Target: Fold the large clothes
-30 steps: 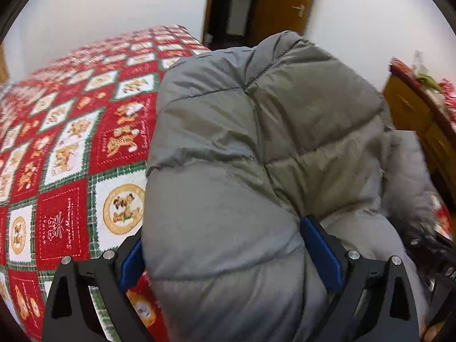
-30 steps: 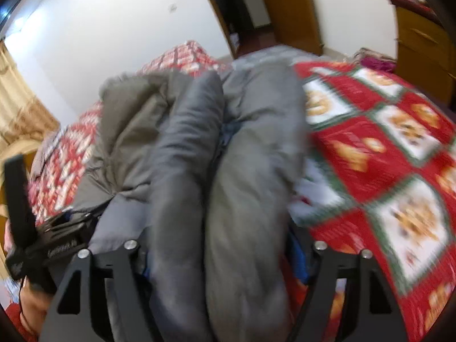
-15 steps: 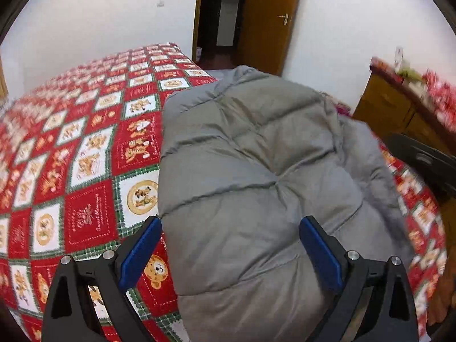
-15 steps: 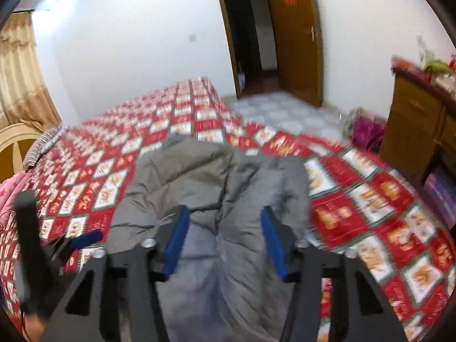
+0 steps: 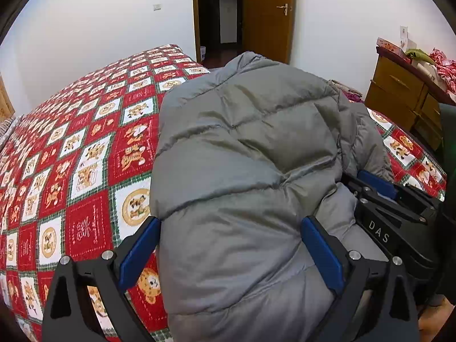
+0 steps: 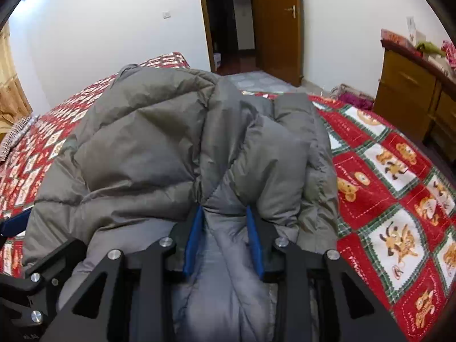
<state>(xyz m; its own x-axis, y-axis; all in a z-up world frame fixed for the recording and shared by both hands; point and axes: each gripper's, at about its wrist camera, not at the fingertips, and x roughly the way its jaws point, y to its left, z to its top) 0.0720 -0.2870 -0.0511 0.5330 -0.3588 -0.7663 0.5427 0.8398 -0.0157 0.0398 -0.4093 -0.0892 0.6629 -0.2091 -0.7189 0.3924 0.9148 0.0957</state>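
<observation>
A bed [image 5: 85, 148] under a red and white patterned quilt [image 6: 393, 193] is filling most of both views, and a wooden dresser [image 5: 399, 94] is standing against the wall to the right. A big grey padded jacket [image 5: 242, 156] is lying bunched on the near part of the bed, already doubled over on itself into a thick, rounded bundle, with its lighter lining [image 6: 225, 245] showing at the near edge. The fold is looking rough and only partly done: the layers are puffing up, one side is sticking out toward the dresser, and nothing is lying flat or squared yet, so I judge that more folding and pressing down is still left.

The left gripper [image 5: 228, 250] is standing wide apart around the near end of the bundle; the padding is swelling between the blue pads [image 5: 139, 248], but whether they are pressing it I cannot tell. The right gripper [image 6: 225, 239] has just been closing, and its fingers are now pinching a gathered ridge of the jacket's lining between them, the outer padding bulging just beyond the tips
</observation>
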